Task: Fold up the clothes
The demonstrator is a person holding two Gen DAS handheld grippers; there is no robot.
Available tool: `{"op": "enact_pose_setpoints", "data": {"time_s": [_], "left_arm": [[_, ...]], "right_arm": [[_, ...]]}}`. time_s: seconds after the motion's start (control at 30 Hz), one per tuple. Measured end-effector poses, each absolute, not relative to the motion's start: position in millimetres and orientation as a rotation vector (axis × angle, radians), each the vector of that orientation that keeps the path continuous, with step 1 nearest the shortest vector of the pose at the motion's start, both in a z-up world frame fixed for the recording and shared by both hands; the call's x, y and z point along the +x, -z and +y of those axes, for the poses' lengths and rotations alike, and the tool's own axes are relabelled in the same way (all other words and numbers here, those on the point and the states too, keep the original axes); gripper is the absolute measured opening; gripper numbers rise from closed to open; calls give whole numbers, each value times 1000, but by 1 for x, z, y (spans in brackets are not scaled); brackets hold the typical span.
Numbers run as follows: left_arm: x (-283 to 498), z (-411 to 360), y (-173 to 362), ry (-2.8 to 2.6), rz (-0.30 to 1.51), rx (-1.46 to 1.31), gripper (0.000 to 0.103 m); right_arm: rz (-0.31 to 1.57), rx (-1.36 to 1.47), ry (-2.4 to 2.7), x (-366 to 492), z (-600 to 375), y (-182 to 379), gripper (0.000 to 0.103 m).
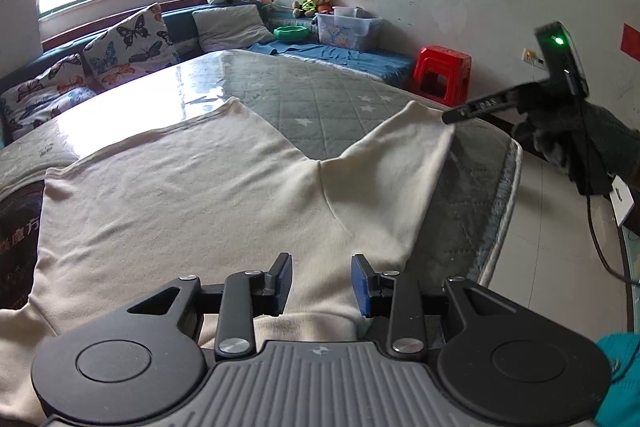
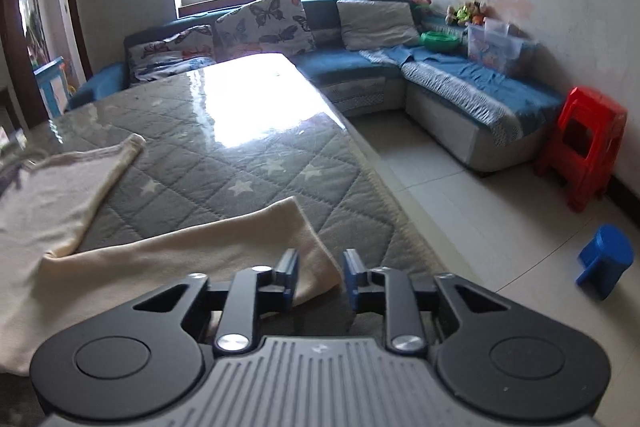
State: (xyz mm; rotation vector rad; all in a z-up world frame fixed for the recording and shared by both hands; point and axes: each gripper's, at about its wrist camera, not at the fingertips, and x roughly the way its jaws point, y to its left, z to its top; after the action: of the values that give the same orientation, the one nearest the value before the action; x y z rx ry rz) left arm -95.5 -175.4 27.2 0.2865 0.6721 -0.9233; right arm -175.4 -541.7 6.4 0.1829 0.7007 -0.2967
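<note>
A cream garment lies spread flat on a grey quilted table, two leg-like ends pointing away. My left gripper is open, its jaws astride the garment's near edge. My right gripper is open just above the far corner of the right end, near the table's right edge. In the left wrist view the right gripper shows at the tip of that end. The other end lies to the left in the right wrist view.
A blue corner sofa with butterfly cushions, a plastic box and soft toys stands behind the table. A red stool and a small blue stool stand on the tiled floor at right. A dark cloth lies at the table's left.
</note>
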Motion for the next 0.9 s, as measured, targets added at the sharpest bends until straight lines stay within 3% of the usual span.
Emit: {"op": "enact_pose_setpoints", "data": {"time_s": [0.17, 0.2, 0.23, 0.33, 0.7, 0.9], "left_arm": [[-91, -179, -27, 899, 676, 278, 35], [-90, -179, -28, 894, 676, 277, 35], [-89, -180, -28, 889, 677, 276, 35], [-86, -183, -29, 873, 677, 272, 35], [-77, -210, -27, 876, 680, 240, 37], [-69, -228, -26, 901, 692, 197, 44]], "right_arm": [[719, 182, 299, -174, -541, 3, 31], [715, 180, 300, -174, -540, 3, 26], [707, 169, 298, -173, -539, 3, 15], [687, 171, 296, -175, -538, -2, 7], [661, 176, 303, -180, -542, -11, 5], [608, 188, 269, -186, -539, -35, 5]]}}
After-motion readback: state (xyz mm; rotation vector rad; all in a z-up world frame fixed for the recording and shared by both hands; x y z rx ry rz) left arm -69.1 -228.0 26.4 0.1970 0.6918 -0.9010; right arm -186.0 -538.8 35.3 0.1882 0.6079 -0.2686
